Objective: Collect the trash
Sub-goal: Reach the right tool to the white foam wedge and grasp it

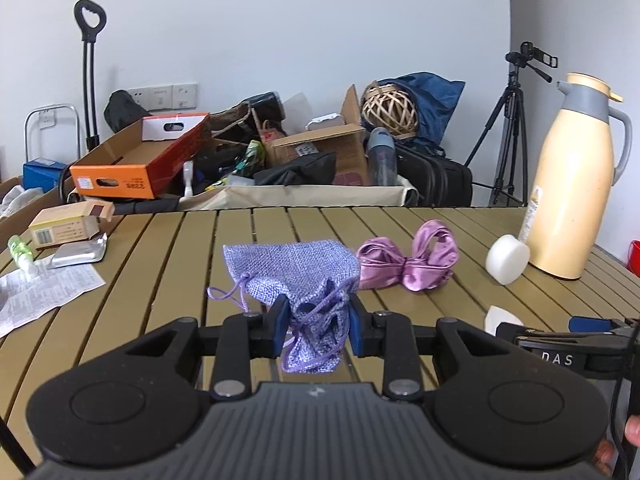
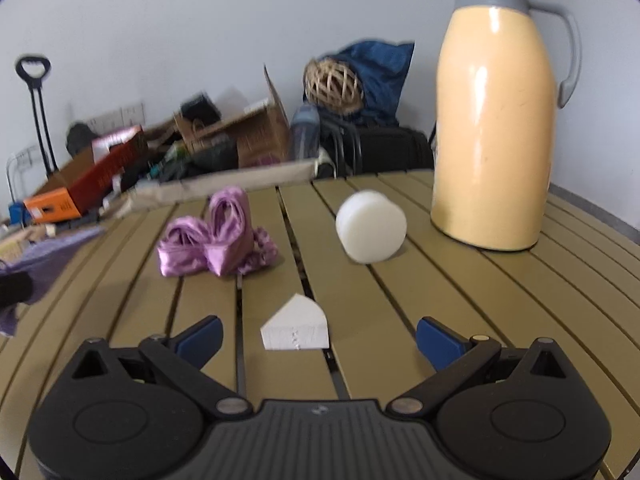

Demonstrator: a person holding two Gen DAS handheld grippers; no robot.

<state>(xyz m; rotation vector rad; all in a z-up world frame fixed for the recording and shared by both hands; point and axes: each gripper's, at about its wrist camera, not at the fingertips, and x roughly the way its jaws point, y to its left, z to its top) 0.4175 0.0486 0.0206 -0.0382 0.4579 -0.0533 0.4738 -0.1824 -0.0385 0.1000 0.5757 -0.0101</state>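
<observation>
Held: my left gripper (image 1: 318, 330) is closed on the gathered neck of one lavender burlap drawstring pouch (image 1: 298, 276), blue pads pinching the cloth from both sides; I judge this pouch serves as the collecting bag, gripped at its mouth so scraps can go in, its body resting on the slatted table (image 1: 160, 280). Ready: my right gripper (image 2: 318, 334) is spread wide and holds nothing, its fingers either side of one small white foam wedge (image 2: 296, 328) lying on the slats, which I take for the next piece of trash; the spread gives room to close on it. Further trash candidates, counted: one white foam disc (image 2: 370, 226) lying on its edge just beside the thermos; one crumpled purple satin ribbon bow (image 2: 218, 238) between pouch and disc. Standing item, not trash by my judgement: one cream thermos jug (image 2: 494, 120) with grey collar, upright at the table's far right. At the left end of the table: one printed paper leaflet (image 1: 44, 296), one foil blister pack (image 1: 80, 254), one small cardboard carton (image 1: 66, 226), one small green-capped bottle (image 1: 20, 254), grouped near together. Beyond the table: a cart of boxes and bags, and one camera tripod (image 1: 508, 136); contents not counted.
</observation>
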